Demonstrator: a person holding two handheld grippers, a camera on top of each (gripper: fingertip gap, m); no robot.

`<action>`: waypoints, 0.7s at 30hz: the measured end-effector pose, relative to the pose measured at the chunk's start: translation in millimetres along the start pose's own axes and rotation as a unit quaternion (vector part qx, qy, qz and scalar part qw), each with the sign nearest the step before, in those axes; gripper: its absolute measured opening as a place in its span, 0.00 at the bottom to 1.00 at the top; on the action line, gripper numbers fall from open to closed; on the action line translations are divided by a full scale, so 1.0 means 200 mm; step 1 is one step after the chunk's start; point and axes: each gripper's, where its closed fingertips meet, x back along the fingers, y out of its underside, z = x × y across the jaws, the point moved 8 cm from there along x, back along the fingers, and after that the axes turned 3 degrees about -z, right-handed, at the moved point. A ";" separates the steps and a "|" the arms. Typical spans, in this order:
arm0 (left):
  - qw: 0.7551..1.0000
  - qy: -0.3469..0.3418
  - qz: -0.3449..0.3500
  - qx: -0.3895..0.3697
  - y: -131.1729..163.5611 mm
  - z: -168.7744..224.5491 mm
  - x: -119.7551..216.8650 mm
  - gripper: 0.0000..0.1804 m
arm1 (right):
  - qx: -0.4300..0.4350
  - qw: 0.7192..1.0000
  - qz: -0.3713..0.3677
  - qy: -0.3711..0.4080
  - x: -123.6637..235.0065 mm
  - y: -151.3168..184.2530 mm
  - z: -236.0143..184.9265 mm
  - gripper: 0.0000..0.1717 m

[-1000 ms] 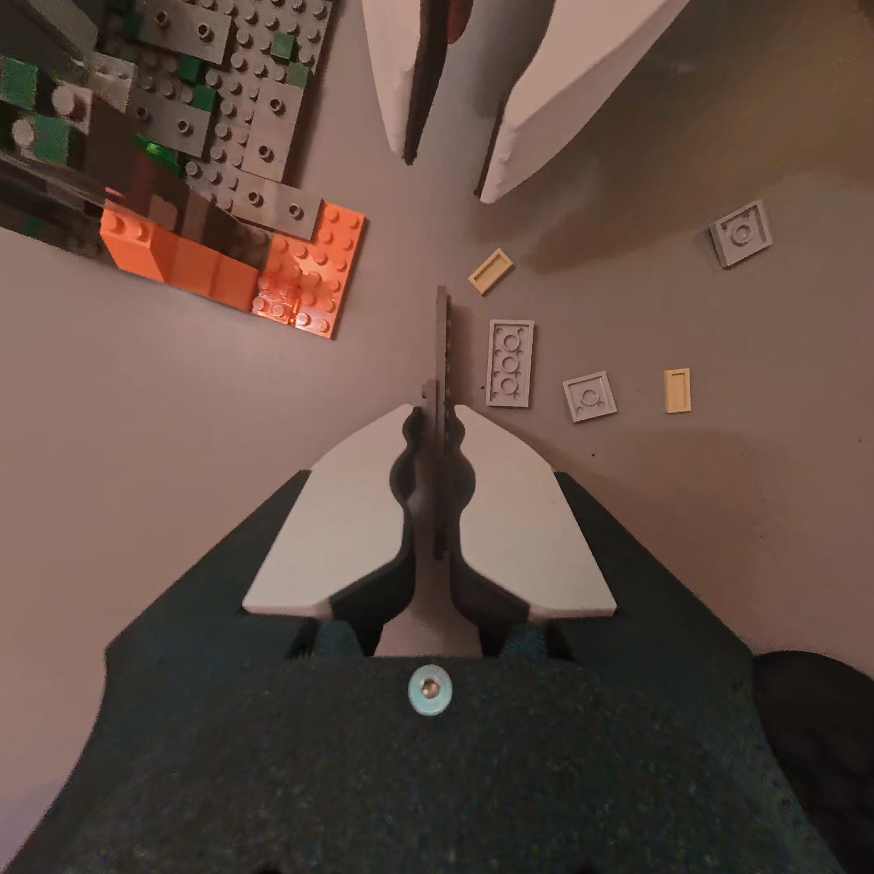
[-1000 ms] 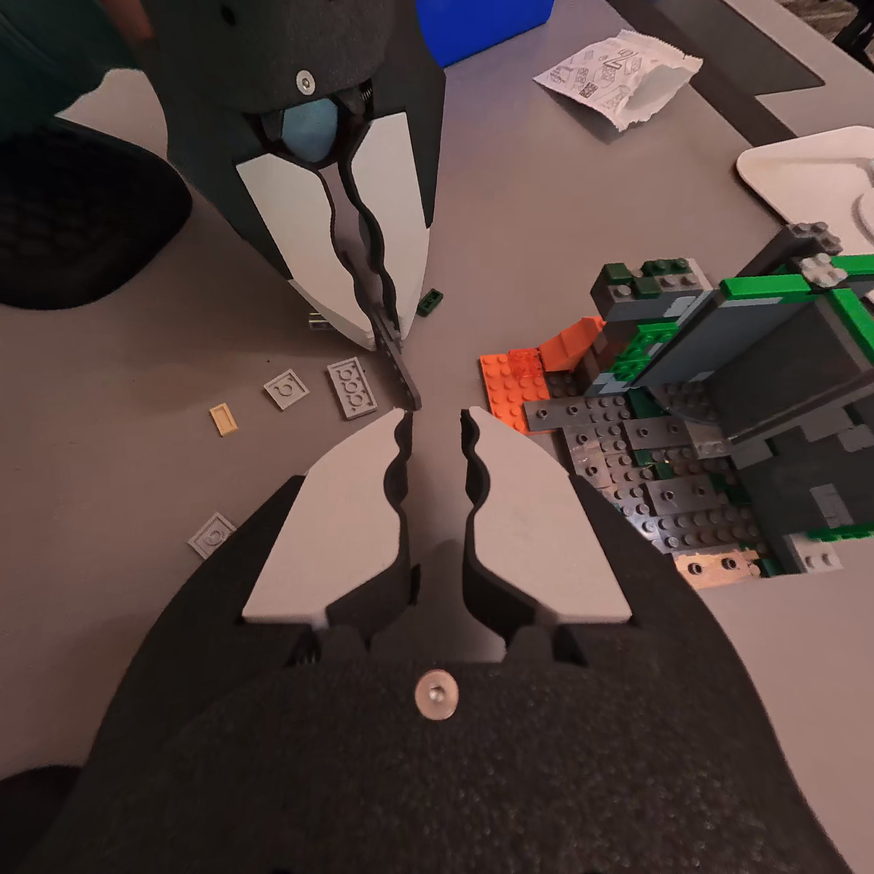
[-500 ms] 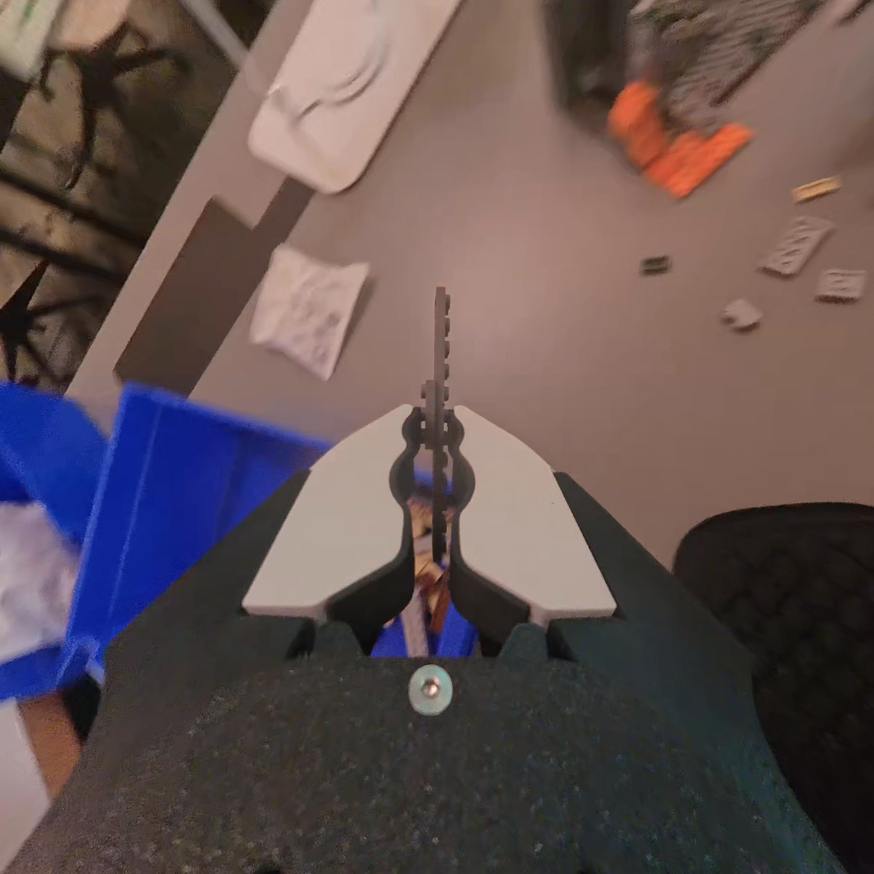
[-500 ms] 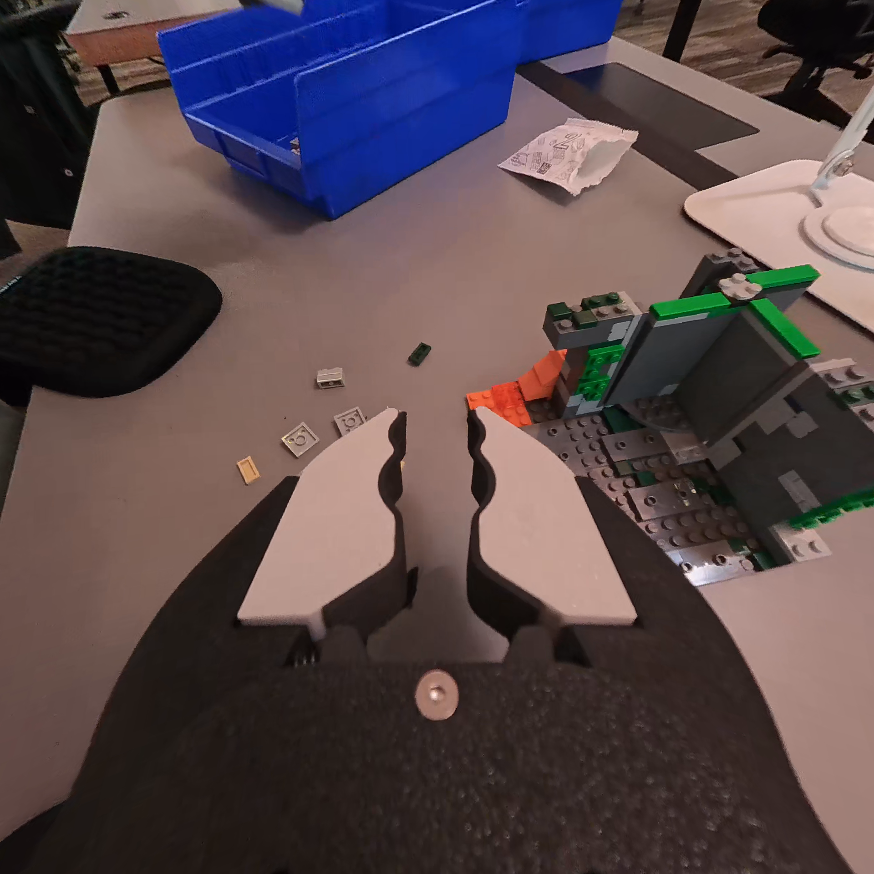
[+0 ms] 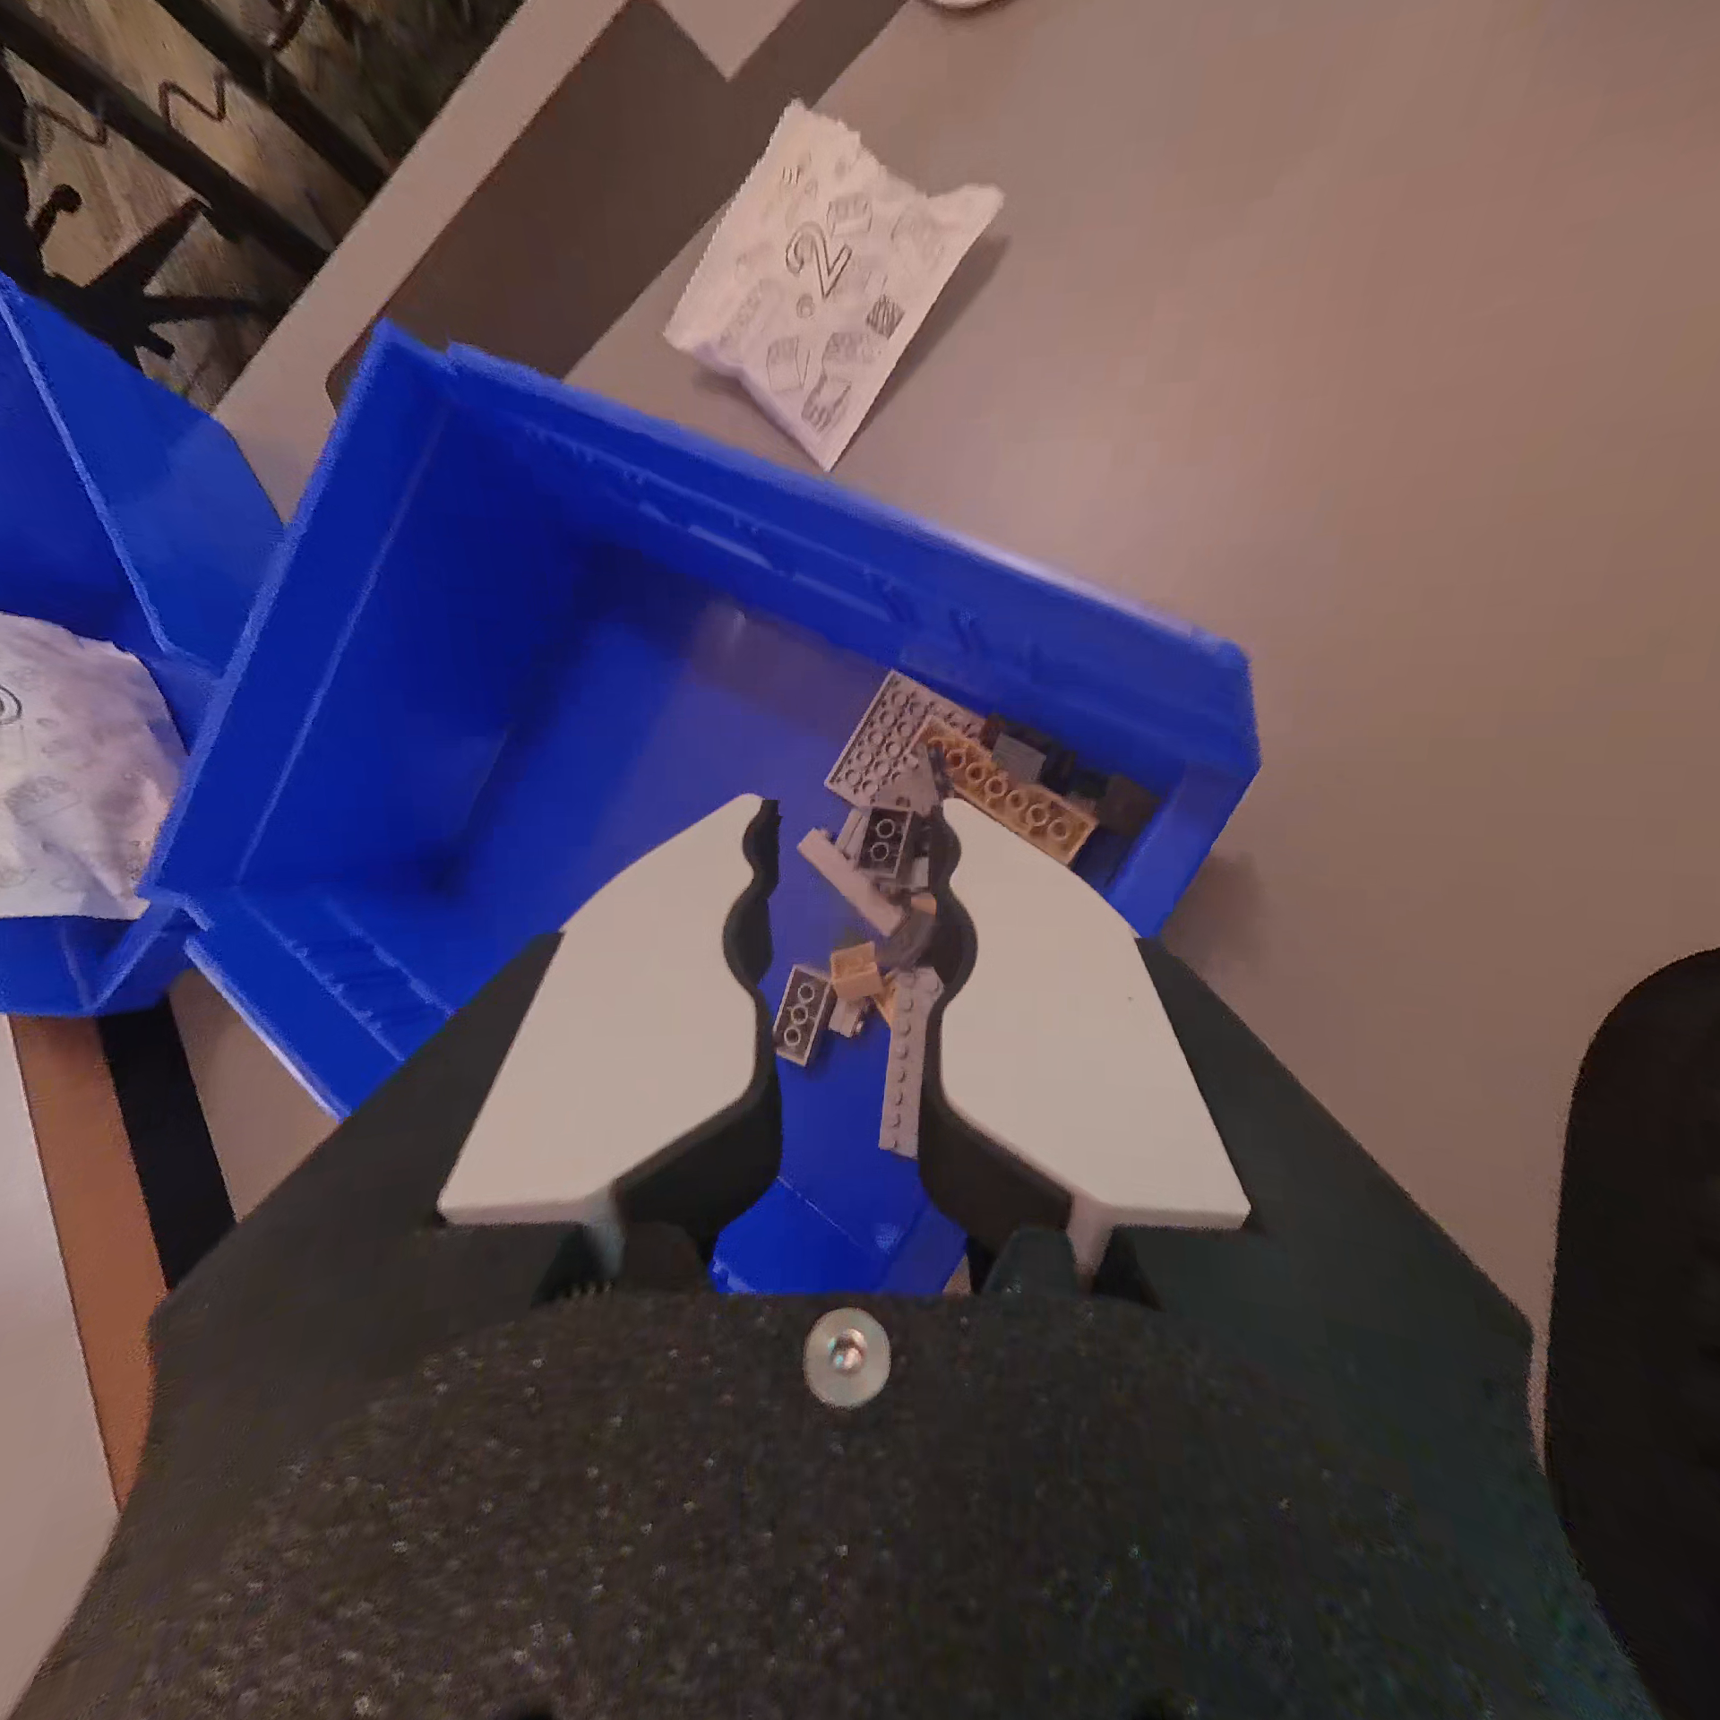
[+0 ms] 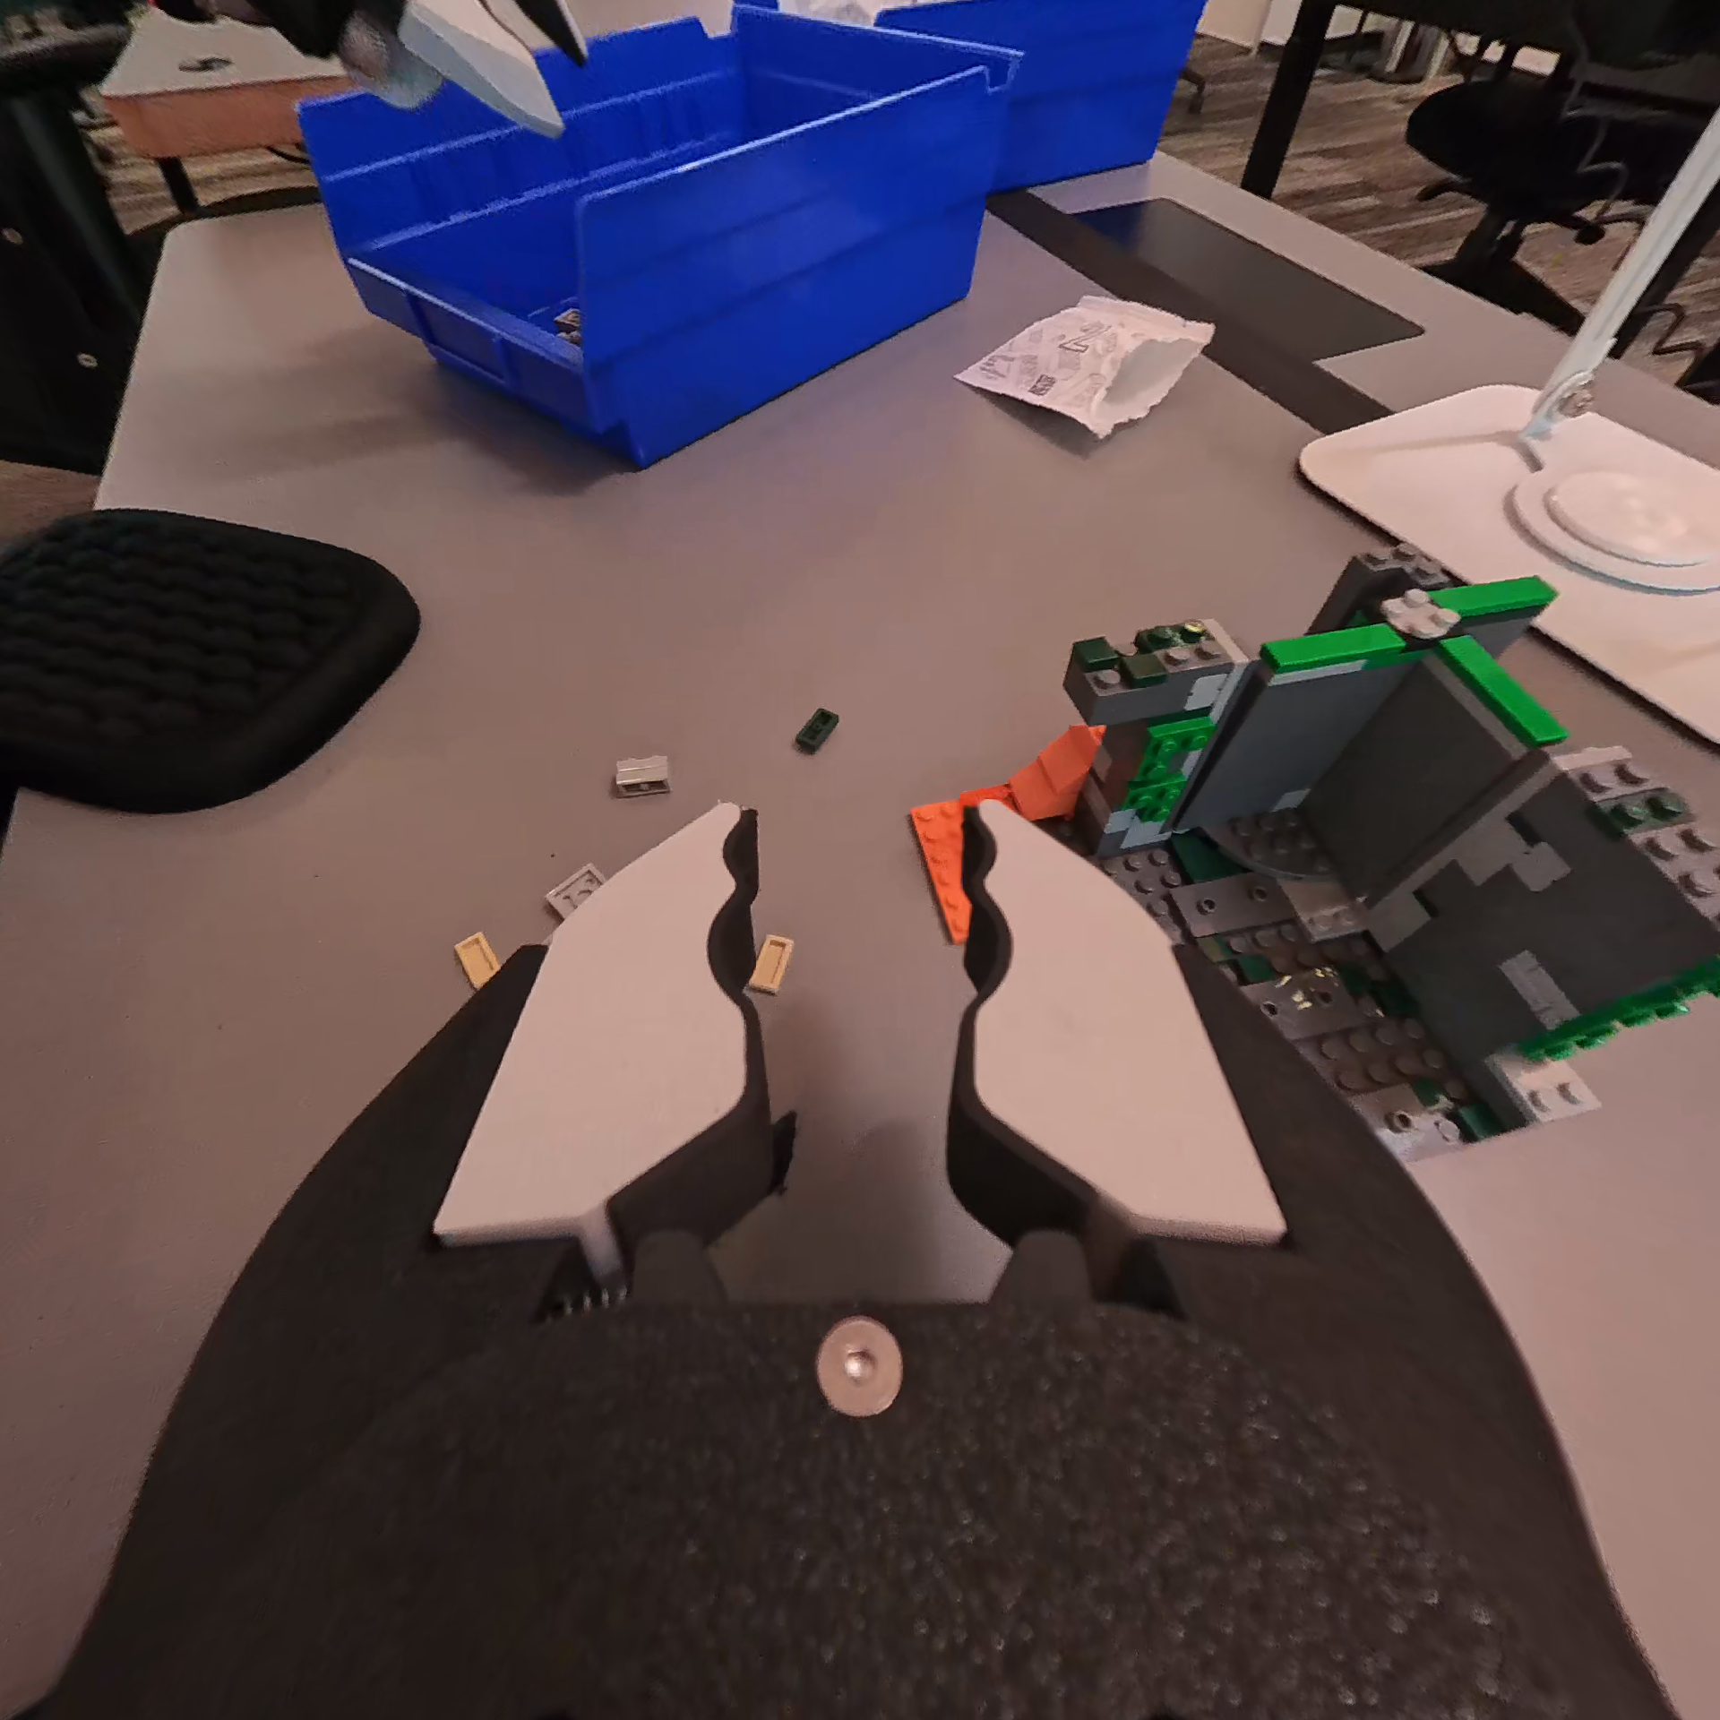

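My left gripper (image 5: 854,810) is open and hovers over a blue bin (image 5: 838,521). A long dark grey studded plate (image 5: 905,1061) shows between the parted fingers, close to the right one, over the bin floor. Grey, tan and dark bricks (image 5: 1010,800) lie in the bin's corner. My right gripper (image 6: 858,819) is open and empty above the grey table (image 6: 838,558). It is next to the orange plate (image 6: 940,866) of a grey and green brick build (image 6: 1396,838). A tan tile (image 6: 771,963) lies between its fingers on the table. The left gripper also shows in the right wrist view (image 6: 493,65) above the bin (image 6: 763,251).
Loose pieces lie left of my right gripper: a tan tile (image 6: 475,959), a grey plate (image 6: 574,889), a light grey piece (image 6: 642,777), a dark green piece (image 6: 817,729). A paper bag (image 6: 1089,363), a black pad (image 6: 177,651), a white lamp base (image 6: 1489,484) and a second bin (image 5: 74,521) stand around. My right fingertips sit around 35 cm from my left ones. The orange plate (image 6: 940,866) lies around 7 cm away from my right fingertips.
My left gripper carried the dark grey plate from the table to over the blue bin and opened; the plate has left the grasp. My right gripper opened wider and drew back.
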 end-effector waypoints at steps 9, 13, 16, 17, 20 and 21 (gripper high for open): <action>0.994 0.052 0.061 -0.068 -0.23 0.24 0.03 0.17 | 0.009 1.000 -0.010 0.012 -0.02 0.01 0.00 0.28; 0.986 0.112 0.077 -0.100 -0.33 0.47 -0.06 0.17 | 0.011 1.000 -0.014 0.015 -0.02 0.02 0.00 0.27; 0.978 0.153 0.081 -0.116 -0.39 0.65 -0.17 0.15 | 0.008 1.000 -0.020 0.009 -0.03 0.03 0.00 0.24; 0.976 0.170 0.080 -0.113 -0.41 0.70 -0.21 0.14 | 0.008 1.000 -0.021 0.009 -0.03 0.03 0.01 0.24; 0.968 0.222 0.070 -0.096 -0.44 0.83 -0.35 0.15 | 0.004 1.000 -0.018 0.008 -0.02 0.04 0.01 0.23; 0.966 0.235 0.066 -0.090 -0.44 0.87 -0.40 0.15 | 0.002 1.000 -0.016 0.009 -0.02 0.03 0.02 0.23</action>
